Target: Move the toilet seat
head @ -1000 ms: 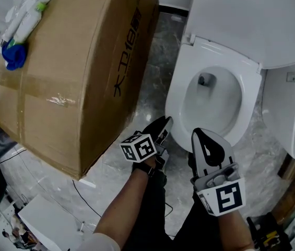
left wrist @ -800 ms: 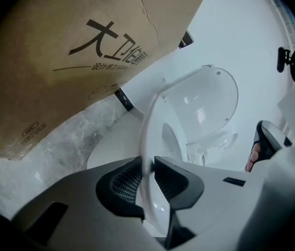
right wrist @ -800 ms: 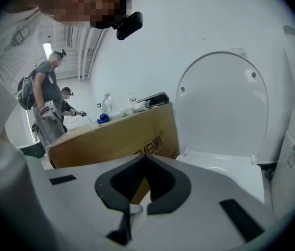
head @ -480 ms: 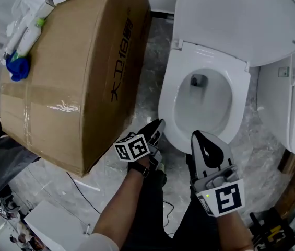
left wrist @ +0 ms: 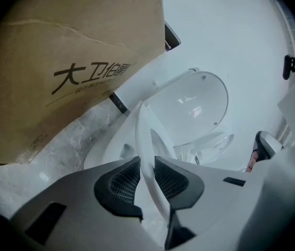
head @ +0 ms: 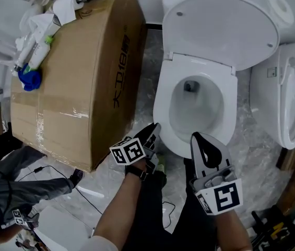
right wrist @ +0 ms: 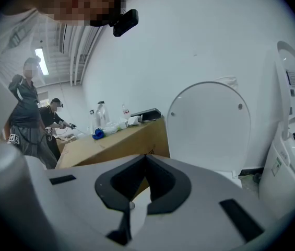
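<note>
- My left gripper (left wrist: 147,172) has just been closing. It now pinches the front rim of the white oval plastic toilet seat (left wrist: 146,135), whose thin edge runs between my pads.
- From those jaws the seat's long axis runs straight ahead and away, to its hinge below the raised white lid (head: 220,27) (the big brown cardboard box (head: 79,82) stands off to the left).
- My right gripper (head: 199,139) has its jaws pressed together on nothing, near the same front rim and to the right of my left jaws.
- The left hand is plainly the nearer one. I judge the lift must swing about that far hinge.
</note>
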The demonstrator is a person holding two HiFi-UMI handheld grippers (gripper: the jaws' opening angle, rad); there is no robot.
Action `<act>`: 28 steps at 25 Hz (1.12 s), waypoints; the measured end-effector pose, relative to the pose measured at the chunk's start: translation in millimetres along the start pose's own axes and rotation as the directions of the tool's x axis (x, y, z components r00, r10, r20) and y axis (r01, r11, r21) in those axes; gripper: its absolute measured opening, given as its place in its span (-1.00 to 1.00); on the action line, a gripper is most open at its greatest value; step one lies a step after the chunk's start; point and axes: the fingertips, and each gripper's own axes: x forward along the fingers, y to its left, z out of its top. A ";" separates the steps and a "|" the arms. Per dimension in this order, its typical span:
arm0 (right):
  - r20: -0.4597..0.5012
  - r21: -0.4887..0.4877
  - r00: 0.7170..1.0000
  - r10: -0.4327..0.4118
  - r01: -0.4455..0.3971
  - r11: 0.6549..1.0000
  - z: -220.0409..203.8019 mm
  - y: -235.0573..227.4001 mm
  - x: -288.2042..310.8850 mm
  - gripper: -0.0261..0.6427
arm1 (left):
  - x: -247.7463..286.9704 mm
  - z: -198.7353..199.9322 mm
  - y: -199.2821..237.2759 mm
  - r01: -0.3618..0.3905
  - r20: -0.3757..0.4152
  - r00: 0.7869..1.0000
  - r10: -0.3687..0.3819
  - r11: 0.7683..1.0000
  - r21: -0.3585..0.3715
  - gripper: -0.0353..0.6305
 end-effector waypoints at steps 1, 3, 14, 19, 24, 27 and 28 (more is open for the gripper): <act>0.005 0.001 1.000 -0.002 0.002 1.000 7.0 -0.3 -1.7 -0.89 | -3.0 4.1 -7.9 0.003 0.001 1.000 -0.003 1.000 0.005 -0.64; 0.014 0.001 1.000 -0.005 0.005 1.000 22.2 -0.6 -5.9 -0.89 | -8.6 12.9 -23.9 0.006 0.004 1.000 -0.006 1.000 0.013 -0.63; 0.074 -0.032 0.997 -0.016 0.018 0.999 115.8 -10.7 -30.2 -0.89 | -25.4 66.9 -113.6 0.078 0.017 0.997 -0.077 0.996 -0.033 -0.47; 0.100 -0.054 0.995 -0.014 0.020 0.998 152.8 -21.4 -31.9 -0.89 | -24.3 95.9 -141.1 0.108 0.063 0.993 -0.103 0.990 -0.087 -0.42; 0.129 -0.086 0.992 -0.004 0.015 0.996 186.6 -36.0 -30.5 -0.89 | -13.5 133.2 -170.3 0.149 0.125 0.983 -0.131 0.978 -0.145 -0.35; 0.137 -0.092 0.991 -0.001 0.013 0.996 203.3 -45.7 -29.0 -0.89 | -8.8 149.9 -182.6 0.159 0.154 0.979 -0.132 0.971 -0.179 -0.31; 0.140 -0.094 0.990 0.000 0.013 0.996 209.0 -49.3 -28.2 -0.89 | -7.2 154.9 -185.9 0.161 0.164 0.978 -0.130 0.968 -0.190 -0.31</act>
